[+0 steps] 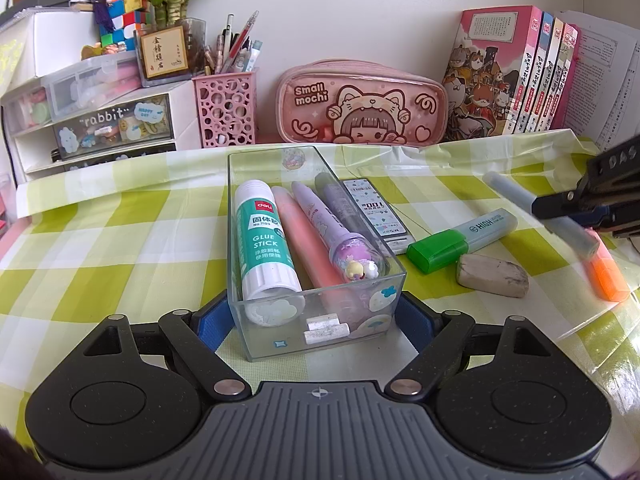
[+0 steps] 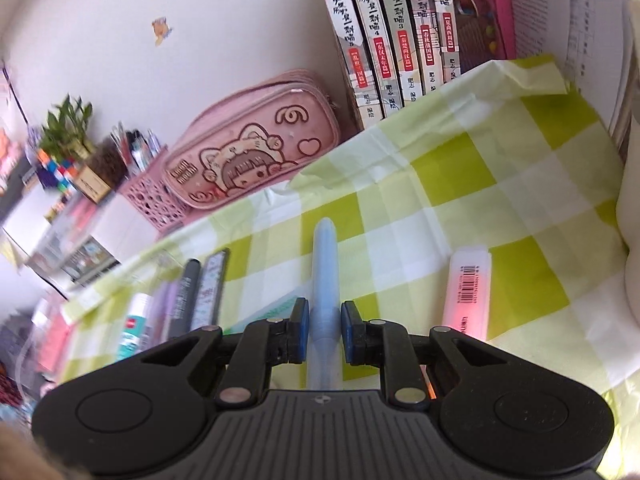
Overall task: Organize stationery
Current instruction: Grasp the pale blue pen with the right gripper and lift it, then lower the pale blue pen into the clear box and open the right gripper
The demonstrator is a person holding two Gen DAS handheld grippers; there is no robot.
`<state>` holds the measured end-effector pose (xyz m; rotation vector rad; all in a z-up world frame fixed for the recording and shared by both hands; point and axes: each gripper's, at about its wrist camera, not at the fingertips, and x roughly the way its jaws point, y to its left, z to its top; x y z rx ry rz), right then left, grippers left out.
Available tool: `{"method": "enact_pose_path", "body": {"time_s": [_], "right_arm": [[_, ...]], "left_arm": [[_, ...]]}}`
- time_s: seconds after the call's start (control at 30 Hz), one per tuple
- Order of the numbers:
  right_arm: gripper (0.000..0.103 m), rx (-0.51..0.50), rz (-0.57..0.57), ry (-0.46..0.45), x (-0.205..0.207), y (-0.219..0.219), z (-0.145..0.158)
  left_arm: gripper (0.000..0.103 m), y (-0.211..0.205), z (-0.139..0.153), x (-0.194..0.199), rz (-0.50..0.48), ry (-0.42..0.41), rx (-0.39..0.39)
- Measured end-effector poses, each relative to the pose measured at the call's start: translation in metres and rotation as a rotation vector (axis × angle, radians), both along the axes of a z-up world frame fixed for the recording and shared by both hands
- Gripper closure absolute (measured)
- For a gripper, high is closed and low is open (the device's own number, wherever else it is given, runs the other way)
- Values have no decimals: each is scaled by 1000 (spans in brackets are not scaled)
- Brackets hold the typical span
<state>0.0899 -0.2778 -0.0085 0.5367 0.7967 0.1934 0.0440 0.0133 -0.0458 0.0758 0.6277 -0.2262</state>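
Left tongs (image 1: 318, 322) clamped on clear organiser box (image 1: 280, 344) holding glue stick (image 1: 266, 240), right tongs (image 2: 323, 330) clenched on pale blue pen (image 2: 326, 264), green-capped highlighter (image 1: 460, 242) and eraser (image 1: 492, 275) on counter (image 1: 120, 240).

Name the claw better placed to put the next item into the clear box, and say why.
Right. The right claw is already shut on the pale blue pen, so it likely only has to carry it to the clear box. The left claw has its pads on both sides of that box, bracing it.

Green-checked tablecloth (image 1: 120, 240), pale blue pen (image 2: 325, 280)
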Motion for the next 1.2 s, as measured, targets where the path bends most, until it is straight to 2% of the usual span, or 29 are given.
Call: {"method": "enact_pose_path", "body": {"time_s": [0.23, 0.43, 0.77, 1.2], "right_arm": [[83, 183, 42, -27, 1, 3, 19], [83, 302, 117, 7, 9, 34, 15], [83, 277, 248, 53, 35, 105, 6], [82, 192, 273, 40, 48, 131, 7]], "left_arm": [[21, 0, 0, 0, 0, 0, -2], [21, -1, 0, 0, 0, 0, -2], [20, -2, 0, 0, -3, 2, -2], [19, -2, 0, -1, -7, 4, -2]]}}
